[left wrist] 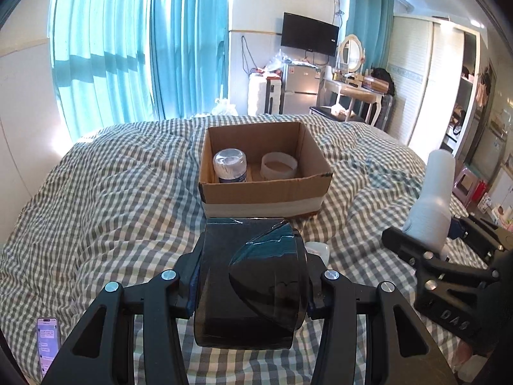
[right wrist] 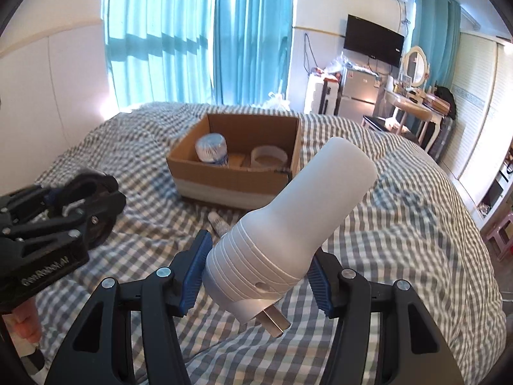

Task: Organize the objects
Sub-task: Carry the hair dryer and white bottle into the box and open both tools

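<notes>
My left gripper (left wrist: 250,288) is shut on a dark glossy tape dispenser (left wrist: 250,282), held above the checked bed just in front of an open cardboard box (left wrist: 263,192). In the box stand a clear lidded jar (left wrist: 230,166) and a white tape ring (left wrist: 279,165). My right gripper (right wrist: 256,272) is shut on a white plug-in lamp (right wrist: 288,218) with metal prongs, tilted toward the box (right wrist: 231,179). The lamp also shows at the right of the left wrist view (left wrist: 431,199). The left gripper shows at the left of the right wrist view (right wrist: 54,215).
A small white tube (right wrist: 218,223) lies on the checked quilt (left wrist: 112,192) near the box's front. A phone (left wrist: 48,343) lies at the lower left. Beyond the bed are teal curtains (left wrist: 128,48), a small fridge (left wrist: 299,86), a dressing table (left wrist: 356,89) and a wardrobe (left wrist: 449,80).
</notes>
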A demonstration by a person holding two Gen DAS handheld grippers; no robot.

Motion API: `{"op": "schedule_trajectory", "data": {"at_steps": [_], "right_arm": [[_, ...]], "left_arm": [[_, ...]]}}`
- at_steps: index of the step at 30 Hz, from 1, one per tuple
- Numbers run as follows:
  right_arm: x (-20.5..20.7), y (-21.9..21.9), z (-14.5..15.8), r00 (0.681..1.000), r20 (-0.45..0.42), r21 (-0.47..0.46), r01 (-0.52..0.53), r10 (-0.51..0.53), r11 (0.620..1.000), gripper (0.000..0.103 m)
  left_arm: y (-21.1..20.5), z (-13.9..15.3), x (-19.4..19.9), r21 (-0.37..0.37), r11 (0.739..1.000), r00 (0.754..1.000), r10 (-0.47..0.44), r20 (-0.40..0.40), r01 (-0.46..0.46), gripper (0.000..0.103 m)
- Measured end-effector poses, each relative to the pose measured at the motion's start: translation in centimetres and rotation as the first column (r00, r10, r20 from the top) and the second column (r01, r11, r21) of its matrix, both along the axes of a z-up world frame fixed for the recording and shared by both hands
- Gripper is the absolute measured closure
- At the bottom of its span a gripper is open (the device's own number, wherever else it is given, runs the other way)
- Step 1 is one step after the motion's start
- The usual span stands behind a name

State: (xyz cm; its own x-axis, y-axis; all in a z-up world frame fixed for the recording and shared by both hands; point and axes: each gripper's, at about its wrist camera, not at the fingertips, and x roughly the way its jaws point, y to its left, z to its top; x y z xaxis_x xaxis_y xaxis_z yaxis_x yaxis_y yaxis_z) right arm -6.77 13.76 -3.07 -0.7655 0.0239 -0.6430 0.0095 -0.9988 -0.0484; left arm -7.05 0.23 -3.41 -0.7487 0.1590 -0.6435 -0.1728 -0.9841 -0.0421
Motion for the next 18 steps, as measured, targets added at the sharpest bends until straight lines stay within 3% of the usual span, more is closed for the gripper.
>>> {"op": "schedule_trajectory", "data": {"at_steps": [8,18], "right_arm": [[-2.0,0.3,3.5,0.998,-0.04,0.008,-0.051,0.051,0.999,0.046],[-9.4,1.1,6.1,0.995,-0.053,0.004,-0.08,0.08,0.997,0.046]], "left_arm": [[0.0,1.2,-2.6,-0.006,1.0,1.0,0.016,-0.024,-0.016,0.055],[0.1,3.4,-9.7,-0.035,0.999,0.997,0.017,-0.071,-0.019,0.055]]}}
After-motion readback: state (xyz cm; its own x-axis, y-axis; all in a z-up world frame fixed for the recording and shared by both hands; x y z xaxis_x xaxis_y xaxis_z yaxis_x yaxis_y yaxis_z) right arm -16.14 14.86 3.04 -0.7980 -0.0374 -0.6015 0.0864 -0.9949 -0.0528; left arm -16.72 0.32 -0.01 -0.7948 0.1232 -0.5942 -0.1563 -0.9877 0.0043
